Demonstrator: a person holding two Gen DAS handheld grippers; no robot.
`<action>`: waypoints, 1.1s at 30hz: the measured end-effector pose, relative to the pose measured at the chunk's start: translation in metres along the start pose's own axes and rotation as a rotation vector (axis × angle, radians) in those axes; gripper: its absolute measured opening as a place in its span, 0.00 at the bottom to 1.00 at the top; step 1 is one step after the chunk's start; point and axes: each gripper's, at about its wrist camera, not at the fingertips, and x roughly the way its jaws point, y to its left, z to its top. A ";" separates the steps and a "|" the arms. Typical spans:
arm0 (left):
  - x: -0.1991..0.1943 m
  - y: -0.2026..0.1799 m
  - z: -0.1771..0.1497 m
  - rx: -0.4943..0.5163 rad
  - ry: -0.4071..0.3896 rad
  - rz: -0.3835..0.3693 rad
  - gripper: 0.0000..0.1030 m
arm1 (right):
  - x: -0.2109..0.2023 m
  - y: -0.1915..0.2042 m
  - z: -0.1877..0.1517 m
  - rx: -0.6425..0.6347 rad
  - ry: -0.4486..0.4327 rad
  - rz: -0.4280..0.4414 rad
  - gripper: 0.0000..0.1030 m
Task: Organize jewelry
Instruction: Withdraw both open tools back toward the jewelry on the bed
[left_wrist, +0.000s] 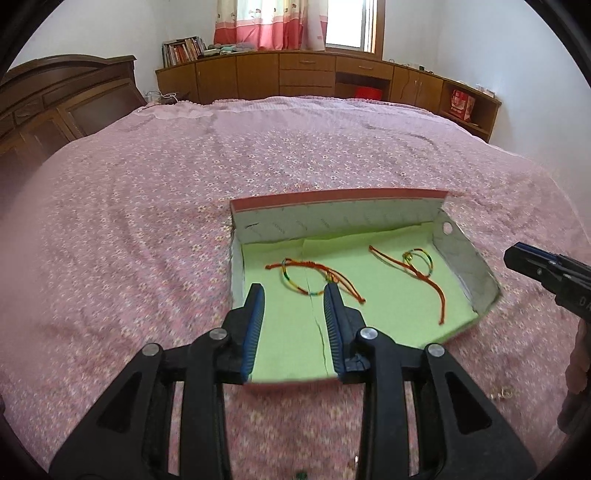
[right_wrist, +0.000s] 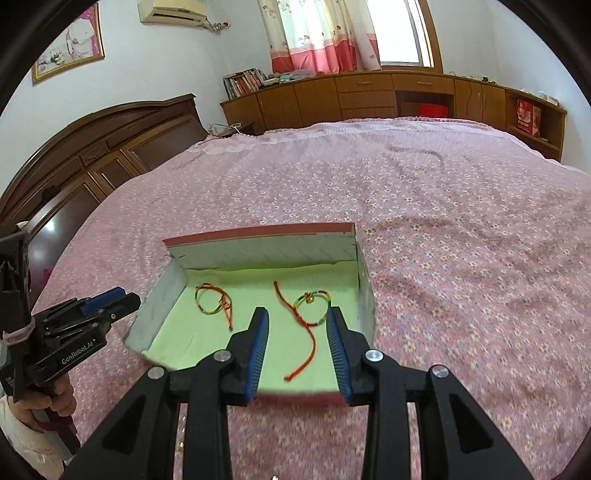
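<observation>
A shallow cardboard box (left_wrist: 465, 266) with a green paper lining lies on the pink bed; it also shows in the right wrist view (right_wrist: 162, 306). Two rainbow-and-red string bracelets lie inside: the left bracelet (left_wrist: 295, 277) (right_wrist: 212, 301) and the right bracelet (left_wrist: 421, 264) (right_wrist: 310, 306). My left gripper (left_wrist: 294, 291) is open and empty, above the box's near edge, just in front of the left bracelet. My right gripper (right_wrist: 297, 315) is open and empty, its fingers either side of the right bracelet's cord. Each gripper shows at the edge of the other's view (left_wrist: 546, 273) (right_wrist: 92, 314).
The pink floral bedspread (left_wrist: 184, 206) surrounds the box. A dark wooden headboard (right_wrist: 92, 155) is at the left. Wooden cabinets (left_wrist: 295, 74) with books line the far wall under a curtained window. A small gold item (left_wrist: 502, 394) lies on the bedspread near right.
</observation>
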 end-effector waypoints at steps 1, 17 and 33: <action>-0.004 0.000 -0.002 -0.003 0.000 0.001 0.24 | -0.003 0.000 -0.002 0.000 -0.001 0.001 0.34; -0.045 -0.002 -0.040 -0.044 0.022 -0.015 0.27 | -0.053 -0.005 -0.051 0.045 0.017 0.009 0.36; -0.045 0.000 -0.095 -0.064 0.128 -0.025 0.28 | -0.052 -0.016 -0.109 0.070 0.135 -0.012 0.36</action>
